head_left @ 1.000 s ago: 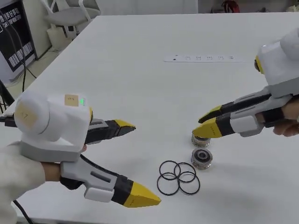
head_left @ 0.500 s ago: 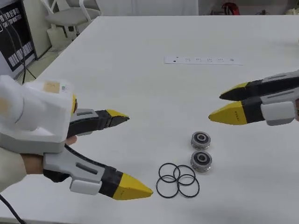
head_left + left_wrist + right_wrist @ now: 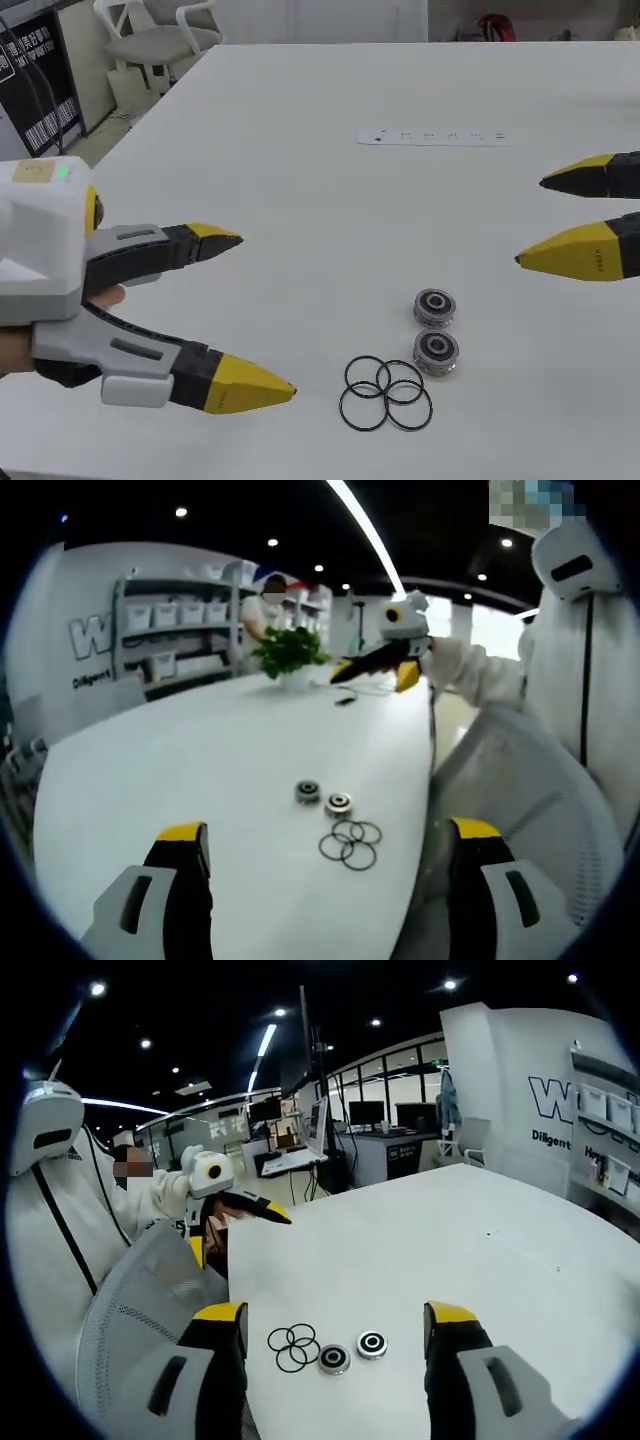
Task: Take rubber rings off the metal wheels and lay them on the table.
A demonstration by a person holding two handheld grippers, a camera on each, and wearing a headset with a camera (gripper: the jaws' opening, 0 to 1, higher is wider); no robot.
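Now your left gripper (image 3: 266,314) and right gripper (image 3: 529,221) both hover with fingers spread wide, gripping nothing. Between the two pairs of fingertips, the metal wheels (image 3: 437,350) sit side by side on the table (image 3: 300,150), rubber rings (image 3: 386,392) just beside them.

Rubber rings (image 3: 386,392) overlapping on table (image 3: 300,150), metal wheels (image 3: 437,351) just right of them (one behind the other)

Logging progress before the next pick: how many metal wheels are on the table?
2. The far wheel lies just behind the near wheel, which sits beside the cluster of rings. Nothing nearby looks able to hide another.
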